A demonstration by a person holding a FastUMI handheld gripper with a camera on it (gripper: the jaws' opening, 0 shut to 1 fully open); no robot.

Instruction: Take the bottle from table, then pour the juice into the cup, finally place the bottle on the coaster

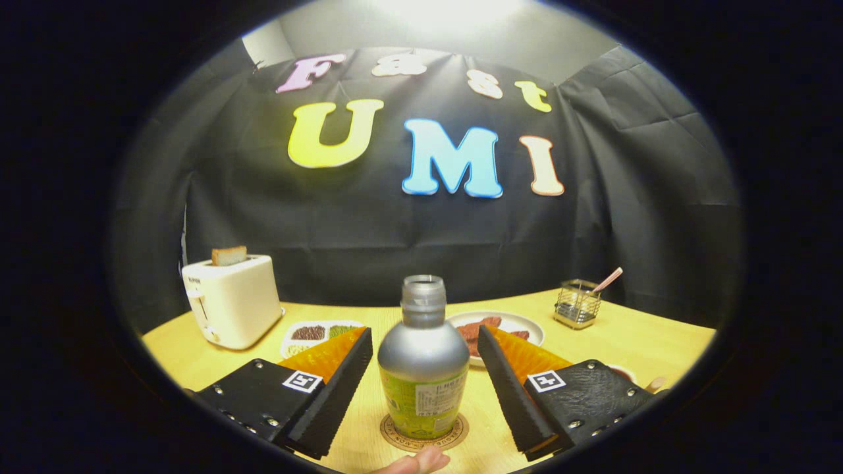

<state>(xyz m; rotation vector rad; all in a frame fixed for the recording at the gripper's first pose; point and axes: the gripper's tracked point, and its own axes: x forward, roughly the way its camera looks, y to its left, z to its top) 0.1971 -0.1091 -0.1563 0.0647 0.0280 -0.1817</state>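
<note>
A silver bottle (pixel 423 368) with a green label and no cap stands upright on a round cork coaster (pixel 395 436) on the yellow table (pixel 612 342). My gripper (pixel 425 339) is open, one finger on each side of the bottle with a clear gap to both. A person's fingertip (pixel 415 462) shows just in front of the coaster.
A white toaster (pixel 230 301) holding a slice of toast stands at the far left. A sectioned tray of food (pixel 315 332) lies beyond the left finger, a white plate (pixel 520 324) with reddish food beyond the right one. A wire holder (pixel 576 304) with a pink stick is far right.
</note>
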